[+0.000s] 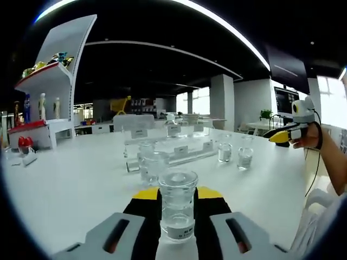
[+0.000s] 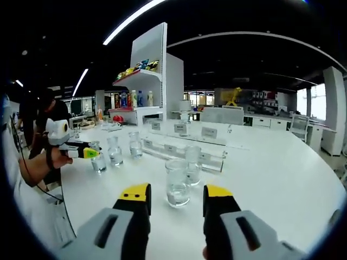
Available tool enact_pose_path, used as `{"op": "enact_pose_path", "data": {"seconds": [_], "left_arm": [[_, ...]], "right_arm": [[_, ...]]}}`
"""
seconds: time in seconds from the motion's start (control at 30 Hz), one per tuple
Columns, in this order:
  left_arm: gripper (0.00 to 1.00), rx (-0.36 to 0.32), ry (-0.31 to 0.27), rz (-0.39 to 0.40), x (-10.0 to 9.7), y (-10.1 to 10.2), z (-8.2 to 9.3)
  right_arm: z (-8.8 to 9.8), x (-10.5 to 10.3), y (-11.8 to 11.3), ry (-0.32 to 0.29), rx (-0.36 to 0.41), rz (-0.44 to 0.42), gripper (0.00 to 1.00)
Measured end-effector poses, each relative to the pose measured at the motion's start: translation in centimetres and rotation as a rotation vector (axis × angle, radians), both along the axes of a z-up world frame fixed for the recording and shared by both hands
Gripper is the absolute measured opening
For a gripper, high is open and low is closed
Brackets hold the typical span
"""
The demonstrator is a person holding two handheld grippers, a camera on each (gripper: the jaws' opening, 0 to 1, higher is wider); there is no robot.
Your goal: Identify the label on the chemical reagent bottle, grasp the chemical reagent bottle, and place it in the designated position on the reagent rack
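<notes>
At lower centre of the left gripper view, the left gripper (image 1: 177, 216) clamps its jaws on a clear glass reagent bottle (image 1: 177, 203), label facing the camera, above the white surface (image 1: 70, 184). Right of centre stands the acrylic reagent rack (image 1: 173, 146). The right gripper (image 2: 176, 203) hangs open-jawed. Glass is likely rigid, slick and breakable, so grip mid-body.
</notes>
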State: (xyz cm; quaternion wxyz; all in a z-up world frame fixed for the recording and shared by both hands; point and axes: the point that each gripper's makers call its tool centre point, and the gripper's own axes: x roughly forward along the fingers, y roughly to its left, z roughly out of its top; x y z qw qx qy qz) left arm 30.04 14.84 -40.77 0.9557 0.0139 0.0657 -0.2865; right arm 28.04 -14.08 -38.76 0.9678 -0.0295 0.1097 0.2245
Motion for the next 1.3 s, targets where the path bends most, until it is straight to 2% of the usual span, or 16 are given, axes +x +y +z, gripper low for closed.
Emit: {"op": "enact_pose_path", "data": {"seconds": [0.4, 0.6, 0.73, 1.03, 1.3], "left_arm": [[0.22, 0.028, -0.011, 0.009, -0.6, -0.3, 0.0], [0.21, 0.055, -0.029, -0.025, -1.2, -1.3, 0.2], [0.22, 0.040, -0.036, -0.034, -1.3, -1.8, 0.6], [0.22, 0.030, -0.028, -0.086, -1.5, -3.9, 1.1], [0.22, 0.052, -0.044, -0.107, -0.5, -5.3, 1.8]], "right_arm": [[-1.1, 0.2, -0.2, 0.019, 0.012, -0.005, 0.36], [-1.3, 0.0, -0.1, 0.021, 0.011, 0.005, 0.36], [-1.1, -0.1, -0.1, 0.006, 0.018, 0.006, 0.36], [-1.6, -0.4, -0.1, 0.013, -0.009, 0.007, 0.36], [-2.1, -0.5, -0.2, 0.024, -0.028, 0.009, 0.38]]}}
